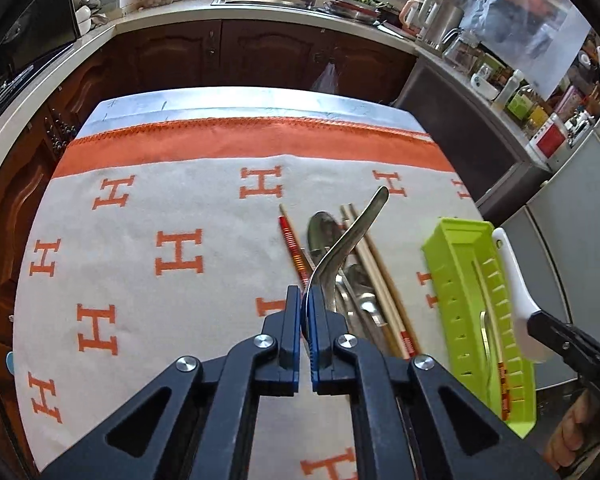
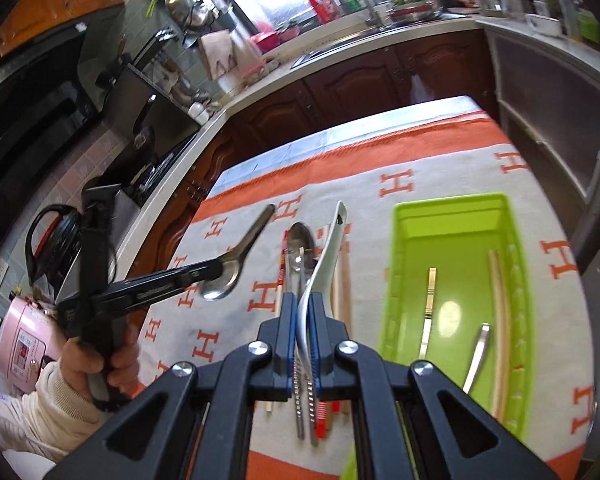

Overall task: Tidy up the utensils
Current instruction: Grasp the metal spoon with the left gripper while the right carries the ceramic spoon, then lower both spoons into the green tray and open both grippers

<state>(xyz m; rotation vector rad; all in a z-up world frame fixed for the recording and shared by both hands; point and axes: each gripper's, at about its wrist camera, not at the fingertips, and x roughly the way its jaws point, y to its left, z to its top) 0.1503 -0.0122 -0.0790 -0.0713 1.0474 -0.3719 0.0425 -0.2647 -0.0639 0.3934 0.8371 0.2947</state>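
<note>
My left gripper [image 1: 308,300] is shut on the bowl of a metal spoon [image 1: 352,232], whose handle points up and away above the cloth. The right wrist view shows that same left gripper [image 2: 220,270] and metal spoon [image 2: 240,252] held up at the left. My right gripper [image 2: 305,304] is shut on a white spoon [image 2: 328,256]. From the left wrist, the right gripper [image 1: 534,318] holds that white spoon [image 1: 510,268] beside the lime-green tray [image 1: 460,228]. Below both lie a pile of utensils [image 1: 364,292]: another spoon [image 2: 300,240], wooden chopsticks, a red chopstick [image 1: 296,248].
The green tray [image 2: 452,204] at the right holds a pale chopstick pair [image 2: 500,320] and two metal handles. An orange-and-white cloth [image 1: 140,240] covers the table. Dark cabinets and a cluttered counter [image 1: 260,8] run behind; a person's hand [image 2: 116,360] grips the left tool.
</note>
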